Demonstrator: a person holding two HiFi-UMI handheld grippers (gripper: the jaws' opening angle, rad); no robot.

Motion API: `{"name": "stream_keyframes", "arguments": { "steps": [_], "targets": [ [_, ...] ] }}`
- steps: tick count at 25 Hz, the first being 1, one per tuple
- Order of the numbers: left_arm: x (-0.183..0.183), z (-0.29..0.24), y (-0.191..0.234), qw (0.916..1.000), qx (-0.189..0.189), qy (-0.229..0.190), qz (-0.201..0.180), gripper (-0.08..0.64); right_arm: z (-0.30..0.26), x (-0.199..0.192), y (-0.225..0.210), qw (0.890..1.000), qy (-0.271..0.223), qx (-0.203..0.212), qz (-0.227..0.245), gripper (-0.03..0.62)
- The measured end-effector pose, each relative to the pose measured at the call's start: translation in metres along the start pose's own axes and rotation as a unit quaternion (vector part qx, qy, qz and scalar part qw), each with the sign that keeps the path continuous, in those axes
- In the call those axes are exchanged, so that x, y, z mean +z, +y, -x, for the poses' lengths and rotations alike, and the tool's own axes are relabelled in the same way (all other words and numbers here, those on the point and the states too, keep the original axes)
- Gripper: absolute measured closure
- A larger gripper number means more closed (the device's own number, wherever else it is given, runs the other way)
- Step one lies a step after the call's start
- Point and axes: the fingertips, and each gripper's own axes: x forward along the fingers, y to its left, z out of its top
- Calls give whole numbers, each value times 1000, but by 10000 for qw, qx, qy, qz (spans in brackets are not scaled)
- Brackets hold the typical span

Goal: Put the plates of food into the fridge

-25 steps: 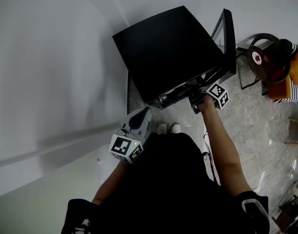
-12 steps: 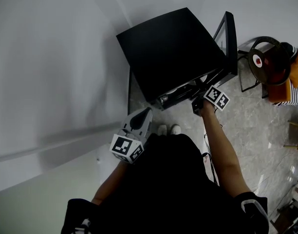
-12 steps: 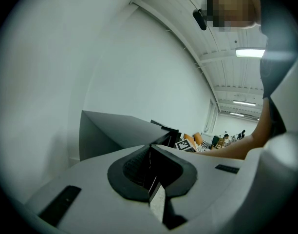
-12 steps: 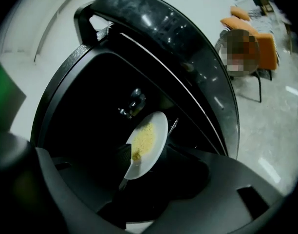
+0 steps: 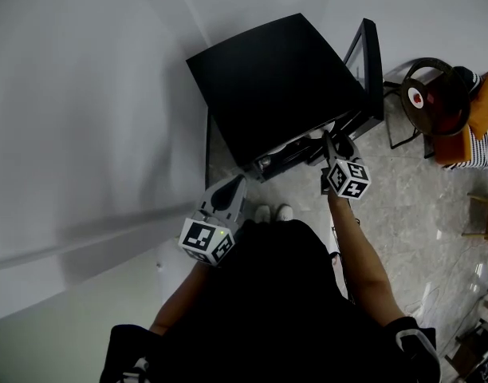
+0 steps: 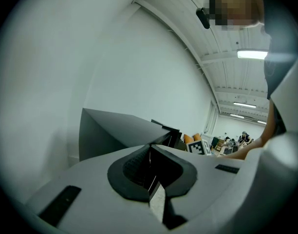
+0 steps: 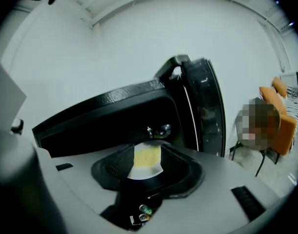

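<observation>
Black and boxy, the fridge (image 5: 276, 86) stands straight ahead of the right gripper (image 5: 332, 146), whose jaws point at its open front. The fridge door (image 5: 373, 66) is swung out and stands to the right of those jaws, close beside them. Further right, well apart, a round dark stool (image 5: 431, 98) and an orange seat (image 5: 471, 122) stand on the pale stone floor (image 5: 419, 222). A white wall (image 5: 84, 94) fills the whole left side, beyond the left gripper (image 5: 232, 188).

From the right gripper view, the fridge's dark top edge runs just above the jaws and a small shiny metal fitting (image 7: 161, 129) sits right beyond their tips. The jaws stand wide apart, having just closed a little. In the gap between them shows a white plate (image 7: 145, 170) with yellow food (image 7: 147, 155), lying past the tips in the fridge's opening. The pads do not seem to press on it, though the plate's near rim comes close to the left pad.

The left gripper is held back near the person's body, its jaws aimed at the fridge's left front corner. Its jaws are together, with only a thin slit between the pads and nothing in them. Ahead and right of them the right gripper's marker cube (image 6: 200, 146) is visible.
</observation>
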Motion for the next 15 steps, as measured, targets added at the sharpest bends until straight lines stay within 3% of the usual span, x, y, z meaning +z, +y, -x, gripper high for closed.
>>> {"name": "stream_keyframes", "arguments": {
  "steps": [4, 10, 15],
  "targets": [
    [1, -1, -1, 9999, -42, -30, 109, 537, 29, 31, 23, 9982, -485, 180, 300, 533],
    [-4, -6, -9, 9996, -261, -25, 71, 537, 73, 66, 58, 9914, -932, 568, 717, 553],
    [1, -12, -14, 9994, -346, -52, 77, 537, 104, 98, 95, 9792, -1311, 1032, 1158, 566]
  ]
}}
